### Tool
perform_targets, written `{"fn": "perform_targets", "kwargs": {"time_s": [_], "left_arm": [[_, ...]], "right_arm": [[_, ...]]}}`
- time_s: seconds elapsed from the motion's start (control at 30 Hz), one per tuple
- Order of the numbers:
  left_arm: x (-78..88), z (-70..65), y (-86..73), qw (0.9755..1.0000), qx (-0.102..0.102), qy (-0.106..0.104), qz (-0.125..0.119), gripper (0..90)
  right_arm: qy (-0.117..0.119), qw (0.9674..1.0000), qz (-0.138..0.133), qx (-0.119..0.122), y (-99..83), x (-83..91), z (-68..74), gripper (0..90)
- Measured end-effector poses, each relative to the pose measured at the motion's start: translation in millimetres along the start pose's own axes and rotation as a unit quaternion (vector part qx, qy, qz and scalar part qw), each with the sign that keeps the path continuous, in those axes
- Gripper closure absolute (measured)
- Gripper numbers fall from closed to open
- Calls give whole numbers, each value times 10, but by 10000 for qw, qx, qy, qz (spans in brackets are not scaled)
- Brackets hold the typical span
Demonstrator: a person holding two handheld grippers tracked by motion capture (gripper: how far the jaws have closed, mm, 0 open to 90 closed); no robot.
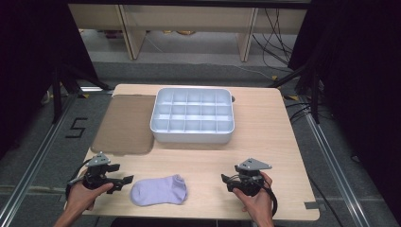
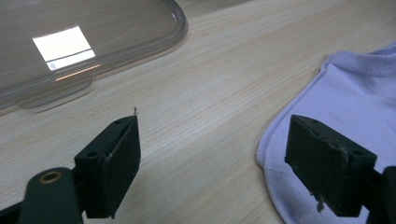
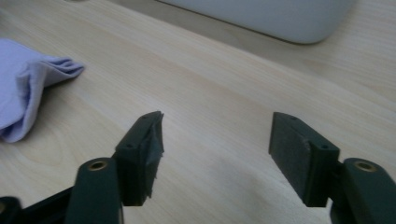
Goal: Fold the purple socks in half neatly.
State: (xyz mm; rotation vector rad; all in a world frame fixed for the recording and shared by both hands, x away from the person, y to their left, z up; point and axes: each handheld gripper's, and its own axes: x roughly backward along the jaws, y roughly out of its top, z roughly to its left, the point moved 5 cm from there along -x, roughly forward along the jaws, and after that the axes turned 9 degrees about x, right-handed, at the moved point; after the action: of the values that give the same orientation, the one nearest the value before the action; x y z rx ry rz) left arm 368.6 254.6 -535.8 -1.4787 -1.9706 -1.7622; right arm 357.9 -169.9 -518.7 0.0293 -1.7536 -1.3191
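Just beside sock (image 1: 159, 190), left gripper (image 1: 124, 181) gapes.

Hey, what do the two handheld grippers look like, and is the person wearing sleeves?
Both the left gripper and right gripper are black, with blocky black jaws, a grey three-cornered plate on top and a black trailing cable. The forearms are bare: no sleeves visible.

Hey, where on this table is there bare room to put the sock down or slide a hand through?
Bare wood lies between the sock and the right gripper, in the strip between the sock and the divided tray, and right of the tray to the table edge. The far left is crowded: the clear lid abuts the tray.
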Motion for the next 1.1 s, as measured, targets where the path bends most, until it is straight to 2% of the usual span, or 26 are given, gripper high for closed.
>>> {"fn": "perform_targets", "kwargs": {"time_s": [0.03,0.07,0.13,0.17,0.27,0.33,0.37,0.4,0.43,0.47,0.53,0.6,0.63,0.67,0.7,0.73,0.77,0.8,0.83,0.9,0.93,1.0,1.03,1.07,1.1], "left_arm": [[-5,-5,3,10000,14,0,-51,177],[-5,-5,3,10000,14,0,-51,177],[-5,-6,4,10000,-4,42,-86,177],[-8,-8,4,10000,-12,24,-96,177],[12,1,0,9999,-122,38,50,177],[8,-3,0,9999,-109,39,33,177],[-8,-20,2,10000,-18,32,-58,177],[-12,-26,1,10000,-46,21,-34,177],[4,-9,-5,9998,-191,51,83,177],[-12,-28,-1,10000,-88,35,-10,177],[-13,-33,-1,10000,-69,56,-13,177],[-21,-34,0,9999,-52,95,-64,177],[2,-11,-6,9997,-184,75,126,177],[0,-8,-6,9997,-183,87,112,177],[-2,2,-5,9997,-216,93,74,177],[-6,-4,-4,9998,-156,85,46,177],[-12,-15,-1,10000,-48,80,-5,177],[-12,-15,-1,10000,-48,80,-5,177],[5,13,-4,9997,-164,115,106,177],[8,19,-2,9997,-174,109,124,177],[-16,-3,5,10000,0,89,-27,177],[-15,-3,4,10000,-2,90,-24,178],[0,14,0,9998,-117,118,77,178],[0,16,1,9998,-123,122,80,178],[-12,3,4,9999,-20,124,-19,177]], "right_arm": [[-9,10000,-39,-14,13,9,31,434],[-31,9999,-43,156,30,27,32,456],[6,9998,-63,168,48,33,57,473],[66,9995,-115,287,75,36,100,505],[154,9992,-151,323,112,33,176,548],[201,9990,-185,355,130,26,199,559],[197,9990,-218,341,146,24,221,568],[297,9984,-262,402,184,3,284,603],[416,9978,-259,454,199,-8,321,617],[423,9980,-233,401,210,-19,361,628],[450,9978,-247,420,225,-40,395,646],[705,9961,-264,467,268,-95,499,685],[721,9960,-219,473,284,-102,534,709],[806,9942,-241,675,340,-157,619,746],[874,9935,-229,696,368,-185,678,762],[950,9915,-254,856,393,-223,722,779],[972,9909,-237,902,407,-245,758,790],[1043,9899,-196,943,428,-274,813,805],[1118,9887,-202,974,448,-299,855,821],[1183,9876,-193,1010,466,-327,896,829],[1282,9856,-165,1095,500,-385,971,839],[1322,9844,-171,1150,513,-413,1002,839],[1382,9830,-112,1207,546,-474,1087,841],[1416,9817,-99,1273,563,-504,1122,841],[1461,9803,-86,1327,576,-523,1145,842]]}}
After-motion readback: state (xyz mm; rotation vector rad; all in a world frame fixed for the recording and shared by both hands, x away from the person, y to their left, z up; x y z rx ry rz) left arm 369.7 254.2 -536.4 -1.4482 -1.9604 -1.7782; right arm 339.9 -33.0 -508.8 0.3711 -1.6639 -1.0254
